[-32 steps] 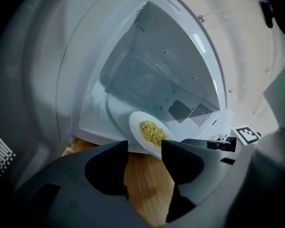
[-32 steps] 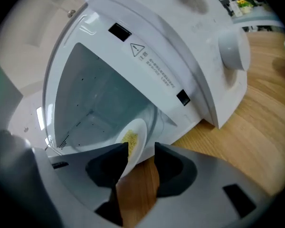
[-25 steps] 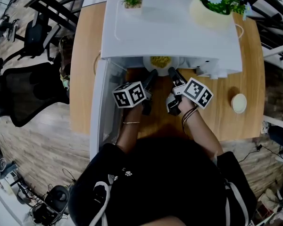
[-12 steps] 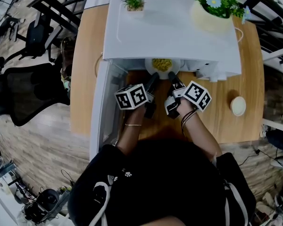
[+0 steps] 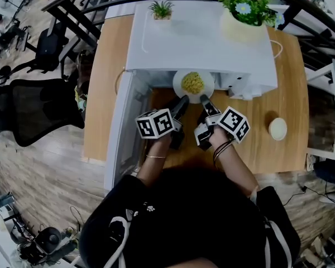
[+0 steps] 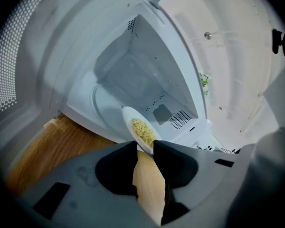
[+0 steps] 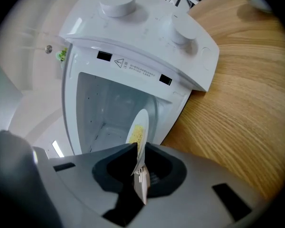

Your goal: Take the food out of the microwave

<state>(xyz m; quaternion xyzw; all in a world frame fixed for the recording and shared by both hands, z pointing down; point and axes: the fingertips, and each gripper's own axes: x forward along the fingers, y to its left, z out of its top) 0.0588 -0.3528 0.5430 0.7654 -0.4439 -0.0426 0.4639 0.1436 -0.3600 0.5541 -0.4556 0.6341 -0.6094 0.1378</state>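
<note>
**Plate Drawn Forward out of the Microwave**

The plate of yellow food had come forward over the last second. Earlier only its near edge showed under the top of the microwave. Now almost the whole disc sat clear of the opening, above the table just in front of the cavity.

The left gripper had just been closing. Its jaws had drawn in from wide apart onto the plate's near rim, which stood between their tips in the left gripper view. The right gripper was pinched tight on the rim just beside it, with the plate seen edge-on between its jaws.

With both grips on, the removal looked well under way. What remained, by my judgement, was to carry the plate fully clear and set it down.

Both hands sat close together, side by side, beside the open door. The grippers pointed forward into the opening and tipped slightly downward.
</note>
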